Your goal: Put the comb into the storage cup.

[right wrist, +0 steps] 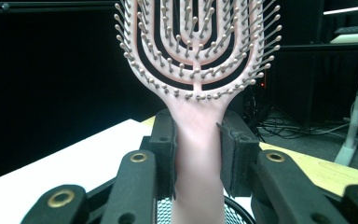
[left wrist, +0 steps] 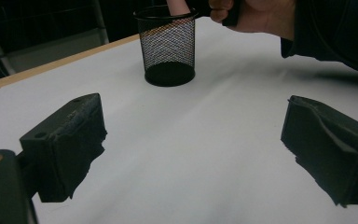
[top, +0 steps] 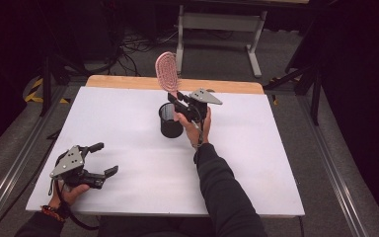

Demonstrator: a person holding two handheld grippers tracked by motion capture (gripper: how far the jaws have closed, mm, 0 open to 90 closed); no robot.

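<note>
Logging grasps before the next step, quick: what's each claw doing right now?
Left claw: open, holding nothing, low over the table.
Right claw: closed on the pink hairbrush handle, above the mesh cup.

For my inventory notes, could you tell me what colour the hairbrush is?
Pale pink; the hairbrush shows best in the right gripper view.

Dark room; grey floor [top: 286,54]; white desk frame [top: 219,22] behind.
</note>
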